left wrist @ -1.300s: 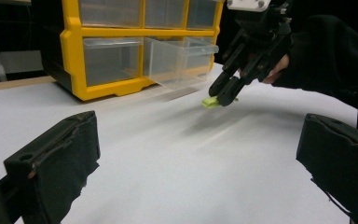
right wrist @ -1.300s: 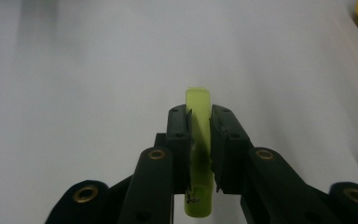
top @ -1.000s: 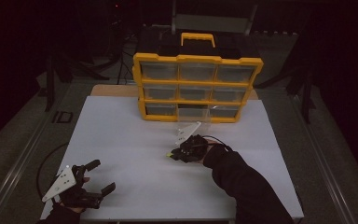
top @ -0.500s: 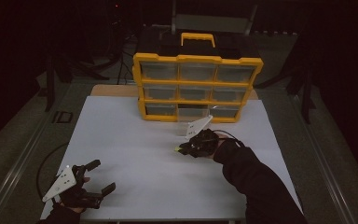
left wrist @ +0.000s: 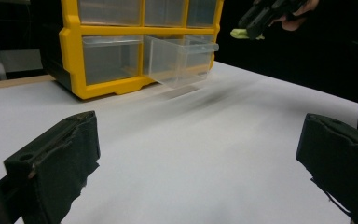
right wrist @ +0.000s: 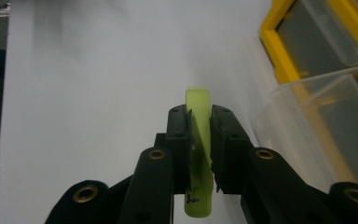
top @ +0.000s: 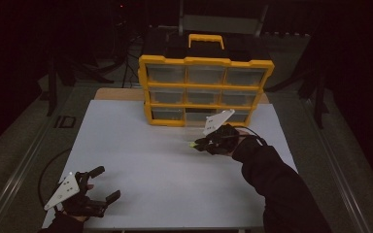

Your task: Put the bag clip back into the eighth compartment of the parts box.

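The right gripper (right wrist: 199, 122) clamps a yellow-green strip (right wrist: 199, 154) above the white table (top: 155, 160), near the pulled-out clear drawer (left wrist: 182, 58) (bottom row). The left gripper (top: 97, 187) rests open, its 2 jaws wide apart.

right gripper (right wrist: 199, 114): jaws rise from bottom centre, clamped on pale green flat piece (right wrist: 199, 140) held on edge | white tabletop (right wrist: 98, 93): left and centre | clear drawer (right wrist: 317, 130): pulled out, right | yellow organizer (right wrist: 279, 51): upper right
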`<state>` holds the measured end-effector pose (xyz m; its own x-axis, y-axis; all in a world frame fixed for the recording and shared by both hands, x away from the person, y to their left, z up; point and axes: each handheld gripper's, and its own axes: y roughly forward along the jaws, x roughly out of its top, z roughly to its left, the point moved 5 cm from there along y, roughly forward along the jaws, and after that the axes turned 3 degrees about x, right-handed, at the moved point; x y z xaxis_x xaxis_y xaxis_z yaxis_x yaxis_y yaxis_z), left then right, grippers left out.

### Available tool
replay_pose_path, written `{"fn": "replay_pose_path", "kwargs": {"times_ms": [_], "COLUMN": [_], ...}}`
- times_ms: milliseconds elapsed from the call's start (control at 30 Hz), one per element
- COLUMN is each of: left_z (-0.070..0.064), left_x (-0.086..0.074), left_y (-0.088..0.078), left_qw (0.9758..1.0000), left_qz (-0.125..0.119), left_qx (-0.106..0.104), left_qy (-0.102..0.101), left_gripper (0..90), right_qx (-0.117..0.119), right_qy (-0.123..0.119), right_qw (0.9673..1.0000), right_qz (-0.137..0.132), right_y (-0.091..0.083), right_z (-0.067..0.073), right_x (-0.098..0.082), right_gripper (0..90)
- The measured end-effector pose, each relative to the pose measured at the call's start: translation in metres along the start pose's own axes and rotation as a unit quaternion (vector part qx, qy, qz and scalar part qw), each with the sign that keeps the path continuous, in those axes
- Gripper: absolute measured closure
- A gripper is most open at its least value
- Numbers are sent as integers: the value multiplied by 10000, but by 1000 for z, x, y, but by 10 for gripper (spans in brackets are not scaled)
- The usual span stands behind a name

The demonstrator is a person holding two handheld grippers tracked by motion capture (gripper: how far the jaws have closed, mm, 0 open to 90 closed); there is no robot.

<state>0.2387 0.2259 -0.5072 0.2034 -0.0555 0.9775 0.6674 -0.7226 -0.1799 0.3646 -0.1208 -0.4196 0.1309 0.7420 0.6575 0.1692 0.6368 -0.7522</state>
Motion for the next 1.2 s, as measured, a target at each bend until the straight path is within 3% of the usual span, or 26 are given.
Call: {"fn": "replay_pose_path", "kwargs": {"times_ms": [600, 1200], "left_z": [1, 1], "left_x": [0, 0], "left_y": [-1, -1], "left_qw": [10000, 10000], "left_qz": [-4, -11], "left_qx": [21, 12], "left_qy": [0, -5], "left_gripper": [2, 2], "right_qx": [-263, -540], "right_qy": [32, 135], "right_qw": [9996, 9983], "right_qz": [-123, -171], "right_y": [-30, -40], "right_z": [-20, -45], "right_x": [9, 12], "right_gripper": [785, 785]}}
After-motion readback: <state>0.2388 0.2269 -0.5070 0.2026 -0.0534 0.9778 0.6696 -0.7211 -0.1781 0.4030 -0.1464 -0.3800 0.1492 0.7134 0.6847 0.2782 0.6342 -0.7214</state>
